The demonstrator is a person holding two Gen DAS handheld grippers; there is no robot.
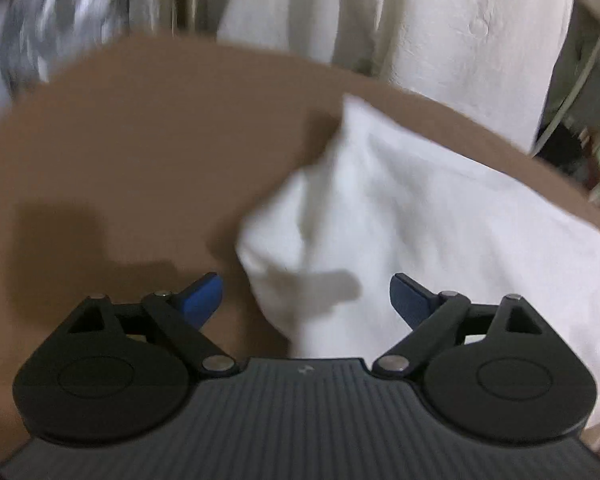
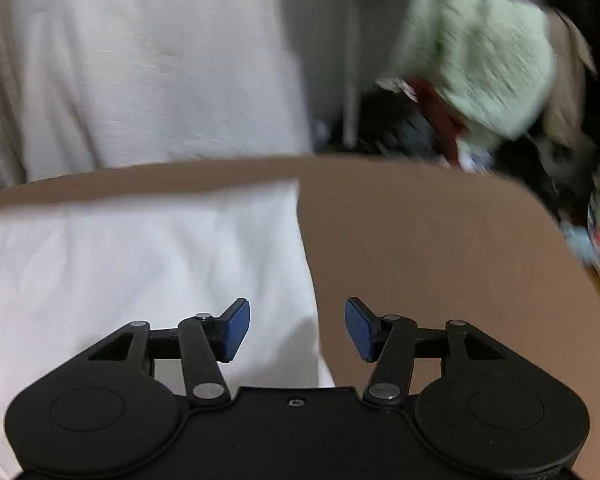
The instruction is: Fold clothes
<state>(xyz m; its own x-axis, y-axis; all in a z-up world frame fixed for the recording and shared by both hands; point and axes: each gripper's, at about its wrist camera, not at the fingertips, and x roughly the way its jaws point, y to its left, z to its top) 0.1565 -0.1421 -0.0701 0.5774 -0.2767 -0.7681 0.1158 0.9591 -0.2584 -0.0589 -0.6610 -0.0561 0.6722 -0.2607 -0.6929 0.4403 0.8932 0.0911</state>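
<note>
A white garment (image 1: 440, 224) lies on a brown table (image 1: 140, 152). In the left wrist view it fills the right half, with a bunched corner toward the middle. My left gripper (image 1: 306, 300) is open and empty, just above the garment's near left edge. In the right wrist view the same white garment (image 2: 140, 264) covers the left half of the table (image 2: 440, 240), its right edge running straight down the middle. My right gripper (image 2: 297, 328) is open and empty, straddling that right edge.
A person in a pale shirt (image 1: 440, 32) stands close behind the table's far edge. A crinkled plastic bag (image 1: 60, 20) is at the far left. A pale green fluffy item (image 2: 480, 48) and dark clutter (image 2: 560, 160) lie beyond the table at right.
</note>
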